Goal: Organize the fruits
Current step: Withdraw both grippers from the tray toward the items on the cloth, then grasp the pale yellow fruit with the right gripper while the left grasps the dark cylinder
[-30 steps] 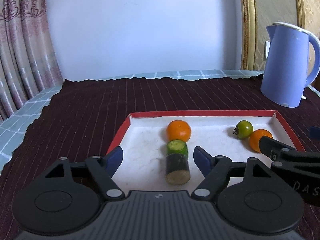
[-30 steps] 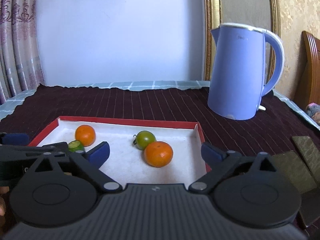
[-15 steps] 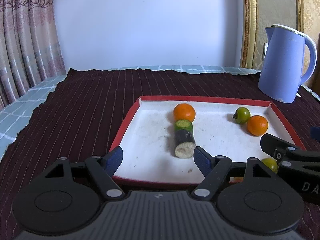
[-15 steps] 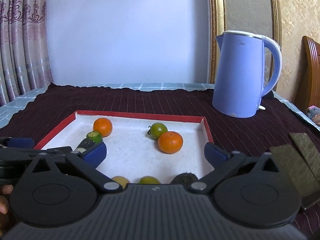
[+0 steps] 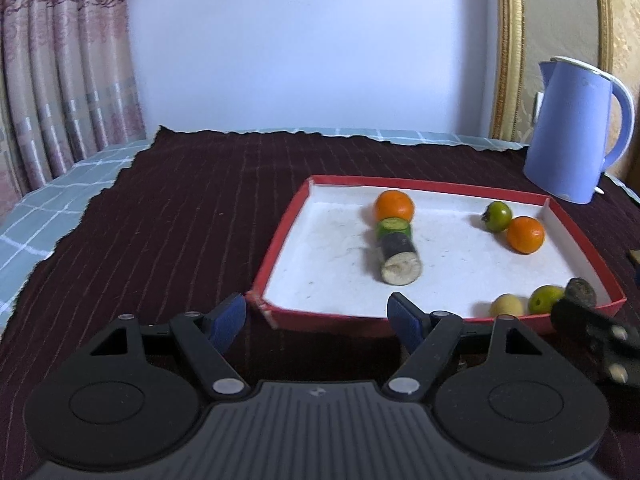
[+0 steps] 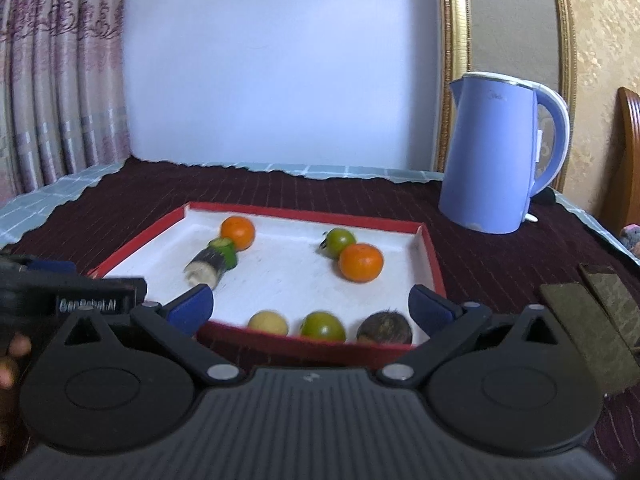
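A dark striped cloth (image 6: 480, 256) bears tray (image 6: 434, 264) and kettle (image 6: 492, 152).

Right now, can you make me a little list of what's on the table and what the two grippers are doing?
tray: red-rimmed tray, white inside, on a dark striped cloth
oranges: two, one far left, one right
green fruit: one by the right orange, one at the near rim
yellow fruit: near rim
dark fruit: near rim, right
cut pieces: green piece and dark piece, end to end
kettle: blue kettle, beyond the tray
left gripper: open, empty
right gripper: open, empty
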A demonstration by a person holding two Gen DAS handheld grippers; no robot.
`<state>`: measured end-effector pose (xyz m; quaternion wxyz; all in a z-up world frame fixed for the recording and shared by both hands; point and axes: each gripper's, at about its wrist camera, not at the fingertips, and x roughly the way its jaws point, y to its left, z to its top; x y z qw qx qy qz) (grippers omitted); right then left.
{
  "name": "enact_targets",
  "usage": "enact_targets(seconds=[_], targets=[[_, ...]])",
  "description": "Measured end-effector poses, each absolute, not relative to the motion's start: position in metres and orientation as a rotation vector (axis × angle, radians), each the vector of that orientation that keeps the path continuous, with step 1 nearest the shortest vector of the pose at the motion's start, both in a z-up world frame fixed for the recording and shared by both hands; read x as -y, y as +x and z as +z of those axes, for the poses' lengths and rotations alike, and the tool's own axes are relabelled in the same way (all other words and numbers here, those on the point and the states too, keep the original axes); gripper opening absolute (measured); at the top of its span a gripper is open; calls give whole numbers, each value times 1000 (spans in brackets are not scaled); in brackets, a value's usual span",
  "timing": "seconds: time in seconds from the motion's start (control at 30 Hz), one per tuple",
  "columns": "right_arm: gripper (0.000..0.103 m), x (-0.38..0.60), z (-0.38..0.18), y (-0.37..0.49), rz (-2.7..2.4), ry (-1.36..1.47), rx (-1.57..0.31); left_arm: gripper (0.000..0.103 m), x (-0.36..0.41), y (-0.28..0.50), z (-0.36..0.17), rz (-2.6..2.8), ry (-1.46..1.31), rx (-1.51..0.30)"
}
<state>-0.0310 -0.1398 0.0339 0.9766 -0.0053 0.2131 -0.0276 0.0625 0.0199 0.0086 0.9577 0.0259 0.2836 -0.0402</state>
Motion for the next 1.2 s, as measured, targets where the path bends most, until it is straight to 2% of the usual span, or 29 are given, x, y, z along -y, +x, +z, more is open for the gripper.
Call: enact_targets(seconds=[0.1, 0.17, 0.33, 0.5, 0.53, 0.67, 0.8, 0.83, 1.2], targets=[[100, 134, 27, -39, -20, -25, -458, 78, -29, 60, 5, -67, 43, -570], [92, 129, 20, -42, 6, -37, -485, 78, -33, 59, 2, -58, 38, -573], [84, 112, 7, -45, 84, -87, -545, 78, -40, 56, -7, -25, 56, -561], [80, 95, 2, -42, 152, -143, -573, 78, -43, 55, -18, 28, 101, -545], [76, 91, 2, -39, 167, -150, -583, 78, -44, 55, -20, 30, 102, -552], [50, 86, -5, -21, 209, -150, -642, 78, -47, 59, -24, 26, 91, -577], [36, 86, -9, -12, 236, -121, -659, 78, -50, 60, -26, 20, 75, -589], [28, 85, -9, -12, 242, -125, -657, 78, -49, 61, -26, 18, 76, -592], [28, 116, -2, -38, 44, -149, -579, 78, -31, 41, -10, -137, 57, -561]])
